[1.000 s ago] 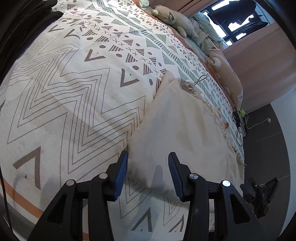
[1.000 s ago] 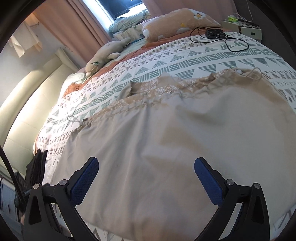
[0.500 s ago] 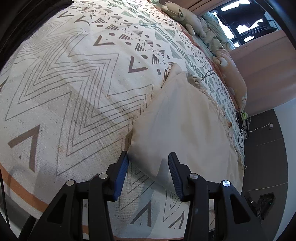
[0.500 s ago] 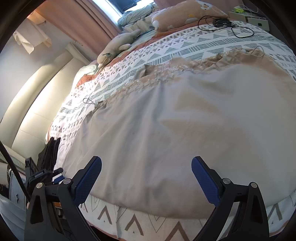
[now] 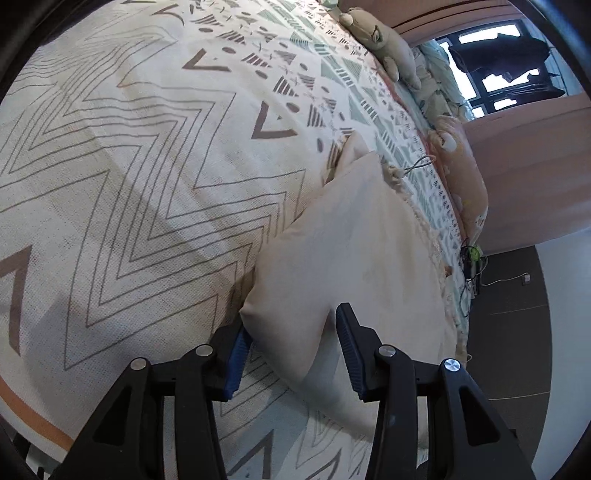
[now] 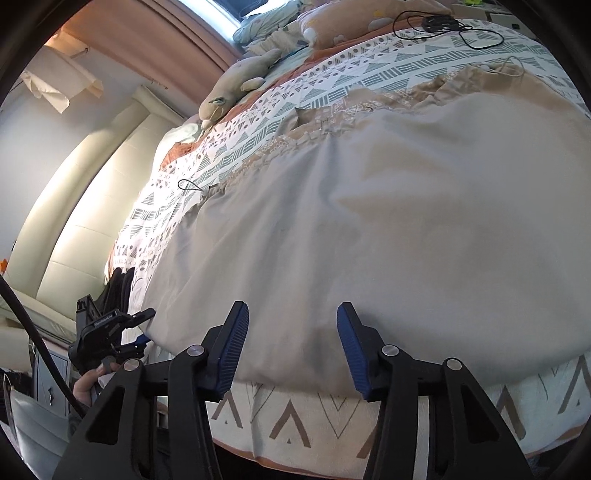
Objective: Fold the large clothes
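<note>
A large beige garment (image 6: 369, 221) lies spread flat on the patterned bedspread (image 6: 332, 424), its lace-trimmed top towards the pillows. Over the garment's near hem my right gripper (image 6: 291, 350) points down; its jaws are closing, the hem lies between the blue pads, and they do not press it. In the left wrist view the garment (image 5: 351, 266) ends in a near corner that sits between the fingers of my left gripper (image 5: 291, 350). The jaws stand part open, the left pad at the cloth's edge, with no pinch. The left gripper (image 6: 147, 326) also shows at the garment's left corner.
A plush toy (image 6: 236, 88) and pillows (image 6: 351, 22) lie at the bed's head, with a black cable (image 6: 443, 29) nearby. Dark clothes (image 6: 118, 288) are piled at the left edge beside a cream padded headboard (image 6: 74, 221). Dark floor (image 5: 517, 314) runs along the bed's right.
The right jaws have narrowed from wide open to about half, and the gripper has sunk nearer the hem. The left gripper has rolled a little; its jaws kept their width.
</note>
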The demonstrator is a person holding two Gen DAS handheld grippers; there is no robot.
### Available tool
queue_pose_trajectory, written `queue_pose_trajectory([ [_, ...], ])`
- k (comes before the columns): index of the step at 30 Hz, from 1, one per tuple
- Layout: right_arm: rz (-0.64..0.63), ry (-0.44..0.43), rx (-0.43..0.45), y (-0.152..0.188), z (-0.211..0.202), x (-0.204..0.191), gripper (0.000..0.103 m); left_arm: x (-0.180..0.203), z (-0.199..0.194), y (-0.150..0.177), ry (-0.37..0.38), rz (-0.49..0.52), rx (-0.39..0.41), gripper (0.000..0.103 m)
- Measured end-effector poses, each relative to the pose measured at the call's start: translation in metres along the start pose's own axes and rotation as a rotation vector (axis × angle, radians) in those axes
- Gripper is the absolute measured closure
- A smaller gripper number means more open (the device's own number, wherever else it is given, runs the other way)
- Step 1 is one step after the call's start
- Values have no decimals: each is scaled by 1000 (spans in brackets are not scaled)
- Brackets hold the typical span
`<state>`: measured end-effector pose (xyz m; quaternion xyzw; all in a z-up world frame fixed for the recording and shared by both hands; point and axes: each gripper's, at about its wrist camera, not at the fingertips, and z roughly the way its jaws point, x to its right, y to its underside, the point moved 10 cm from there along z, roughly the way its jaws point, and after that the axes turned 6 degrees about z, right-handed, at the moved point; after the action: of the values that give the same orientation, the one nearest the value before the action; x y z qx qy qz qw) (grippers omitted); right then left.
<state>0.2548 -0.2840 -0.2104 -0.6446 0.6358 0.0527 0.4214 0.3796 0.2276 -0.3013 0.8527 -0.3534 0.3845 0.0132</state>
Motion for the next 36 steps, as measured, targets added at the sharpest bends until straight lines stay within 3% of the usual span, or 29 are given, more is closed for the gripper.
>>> queue_pose_trajectory([
  [5,0,-2,-11,7,0,4,55,41,-44,-8,181,85,145,58],
  [7,1,1,-14,7,1,4,55,47,-43,-7,165,123,136,58],
  [9,-2,7,-13,7,0,5,55,41,-29,0,104,136,80,58],
  [11,-5,11,-11,8,-1,4,55,24,-15,8,13,119,22,58],
  [14,-9,15,-8,9,-1,5,55,7,-6,11,-8,66,-23,58],
  [19,-9,24,-13,11,0,7,55,-7,3,24,-2,-11,-98,58],
  [27,-28,21,-24,12,6,1,55,-2,14,24,-25,-23,-115,52],
  [30,-23,18,-26,10,9,0,55,5,16,24,4,-38,-104,39],
  [32,-22,18,-28,10,11,1,55,12,20,25,37,-52,-98,23],
  [36,-28,19,-33,14,12,-1,55,17,23,21,39,-61,-77,22],
])
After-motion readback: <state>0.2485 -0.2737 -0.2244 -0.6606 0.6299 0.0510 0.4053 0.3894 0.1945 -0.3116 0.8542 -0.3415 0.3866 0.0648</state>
